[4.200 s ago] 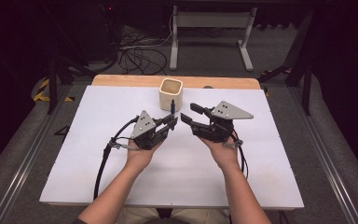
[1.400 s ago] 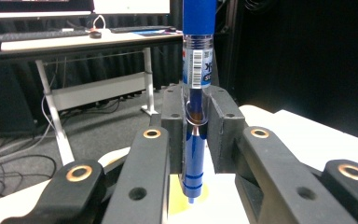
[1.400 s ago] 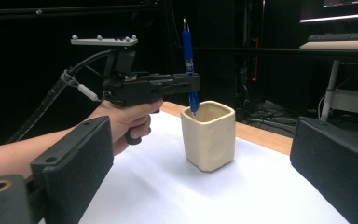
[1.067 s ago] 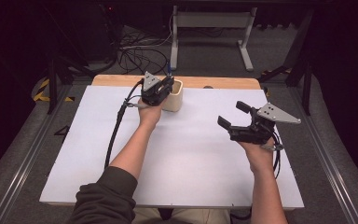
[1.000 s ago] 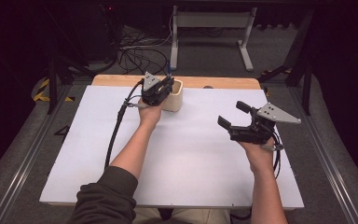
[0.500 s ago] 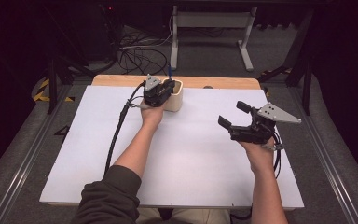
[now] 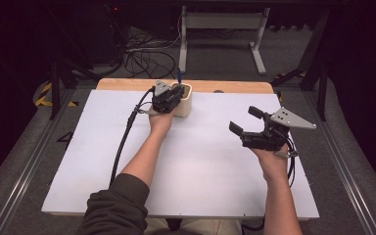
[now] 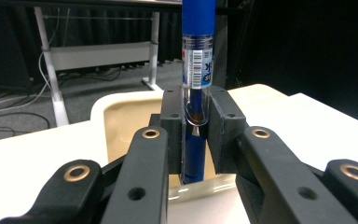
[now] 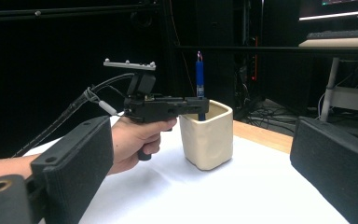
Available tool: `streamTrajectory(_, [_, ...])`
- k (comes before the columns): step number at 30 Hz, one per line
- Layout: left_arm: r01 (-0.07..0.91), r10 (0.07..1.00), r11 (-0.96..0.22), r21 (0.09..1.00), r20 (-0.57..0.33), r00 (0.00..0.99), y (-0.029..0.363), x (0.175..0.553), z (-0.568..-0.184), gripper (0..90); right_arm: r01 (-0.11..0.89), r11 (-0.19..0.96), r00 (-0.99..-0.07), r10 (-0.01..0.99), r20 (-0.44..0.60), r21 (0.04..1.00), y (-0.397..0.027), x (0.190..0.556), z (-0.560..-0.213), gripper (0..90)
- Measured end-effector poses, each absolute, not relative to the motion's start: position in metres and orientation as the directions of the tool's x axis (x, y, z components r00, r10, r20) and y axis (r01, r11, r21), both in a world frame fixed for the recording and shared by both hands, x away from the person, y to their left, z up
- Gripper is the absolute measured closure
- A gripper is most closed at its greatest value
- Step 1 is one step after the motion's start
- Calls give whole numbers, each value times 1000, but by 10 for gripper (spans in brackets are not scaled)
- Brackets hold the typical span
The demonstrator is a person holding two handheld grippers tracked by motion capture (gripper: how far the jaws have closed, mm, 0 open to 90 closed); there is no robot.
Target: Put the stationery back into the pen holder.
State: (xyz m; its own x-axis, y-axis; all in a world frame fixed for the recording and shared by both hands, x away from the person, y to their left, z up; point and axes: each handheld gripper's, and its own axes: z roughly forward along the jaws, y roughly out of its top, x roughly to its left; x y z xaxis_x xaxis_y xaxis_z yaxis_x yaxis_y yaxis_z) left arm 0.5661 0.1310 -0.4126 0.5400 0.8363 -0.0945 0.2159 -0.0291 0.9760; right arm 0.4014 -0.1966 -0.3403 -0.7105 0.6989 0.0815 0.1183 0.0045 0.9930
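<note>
we found the left gripper clamped on an upright blue pen above the cup at 12 o'clock. right gripper gaped wide, empty. pen judged light, stiff, slippery; mid-barrel hold suited it.

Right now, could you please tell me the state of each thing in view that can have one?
Left tool: shut on the pen, above the cup.
Pen: upright, lower end inside the cup's mouth.
Cup: upright on the white table, open-topped.
Right tool: open, holding nothing, apart from the cup.
</note>
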Motion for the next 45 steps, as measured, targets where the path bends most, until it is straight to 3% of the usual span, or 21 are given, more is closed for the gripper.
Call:
streamTrajectory(25, [223, 846, -33, 974, -91, 525, 135, 568, -412, 762, 125, 9, -713, 696, 83, 992, -197, 402, -341, 68])
streamTrajectory(32, [208, 854, -41, 977, -74, 515, 138, 567, -409, 715, 124, 14, -715, 695, 80, 992, -196, 403, -341, 68])
streamTrajectory(39, [200, 864, -35, 979, -71, 498, 142, 566, -404, 592, 132, 9, -713, 695, 89, 991, -195, 403, -341, 68])
streamTrajectory(45, [180, 864, -37, 983, -59, 499, 144, 563, -399, 548, 132, 15, -714, 695, 84, 991, -195, 403, -342, 68])
